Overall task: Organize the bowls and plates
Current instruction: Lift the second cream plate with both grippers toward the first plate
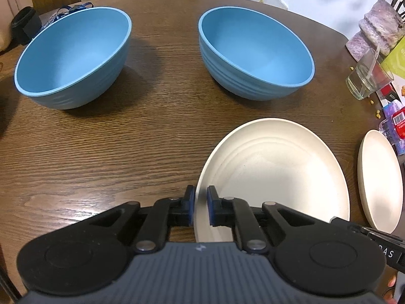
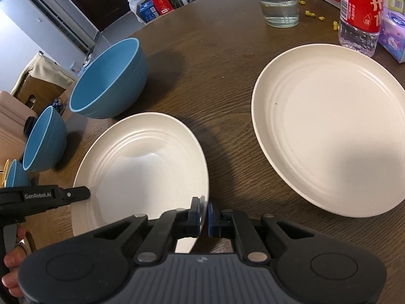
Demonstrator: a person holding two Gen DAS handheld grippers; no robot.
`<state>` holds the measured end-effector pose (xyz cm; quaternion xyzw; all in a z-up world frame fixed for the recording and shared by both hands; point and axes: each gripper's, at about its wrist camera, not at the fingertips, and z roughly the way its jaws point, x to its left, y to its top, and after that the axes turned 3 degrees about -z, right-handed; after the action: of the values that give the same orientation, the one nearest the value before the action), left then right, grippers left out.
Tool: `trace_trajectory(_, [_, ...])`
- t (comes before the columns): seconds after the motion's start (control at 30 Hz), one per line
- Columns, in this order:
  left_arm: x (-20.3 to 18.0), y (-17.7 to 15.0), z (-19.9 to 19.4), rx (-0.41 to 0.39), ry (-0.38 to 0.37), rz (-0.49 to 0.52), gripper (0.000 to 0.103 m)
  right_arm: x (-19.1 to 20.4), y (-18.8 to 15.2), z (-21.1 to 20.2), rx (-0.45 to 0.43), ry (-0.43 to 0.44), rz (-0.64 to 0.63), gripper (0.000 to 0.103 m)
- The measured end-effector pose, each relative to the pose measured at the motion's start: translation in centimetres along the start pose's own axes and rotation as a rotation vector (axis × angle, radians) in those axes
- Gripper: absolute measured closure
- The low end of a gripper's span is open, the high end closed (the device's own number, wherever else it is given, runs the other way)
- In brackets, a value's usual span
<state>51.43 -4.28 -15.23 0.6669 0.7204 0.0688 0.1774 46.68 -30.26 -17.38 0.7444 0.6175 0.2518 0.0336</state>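
Note:
A cream plate [image 1: 273, 167] lies on the brown wooden table [image 1: 126, 152], near me. My left gripper [image 1: 200, 192] is shut on its left rim. My right gripper [image 2: 203, 205] is shut on the right rim of the same plate [image 2: 141, 167]. In the right wrist view the left gripper [image 2: 76, 194] reaches onto that plate from the left. A second cream plate [image 2: 329, 126] lies apart to the right, also seen at the edge of the left wrist view [image 1: 379, 182]. Two large blue bowls [image 1: 73, 55] [image 1: 255, 53] stand upright farther back.
A glass of water [image 2: 278, 2] with a straw, a red-labelled bottle [image 2: 359, 12] and a purple box [image 2: 395, 38] stand at the table's far right, among yellow crumbs [image 2: 311, 13]. A third, smaller blue bowl [image 2: 15, 174] sits at the left. A hand [image 2: 12, 266] holds the left gripper.

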Motion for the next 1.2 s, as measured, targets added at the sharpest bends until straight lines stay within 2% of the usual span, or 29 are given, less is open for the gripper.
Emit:
trace_trajectory(0.7, [0.9, -2.4, -3.0, -0.068, 0.025, -0.042, 0.092, 1.7, -1.0, -1.9, -0.036, 0.029, -0.089, 0.097])
trace_trajectory(1.2, [4.5, -6.8, -7.4, -0.139, 0.077, -0.174, 0.092, 5.4, -2.5, -2.9, -0.031, 0.096, -0.230, 0.097])
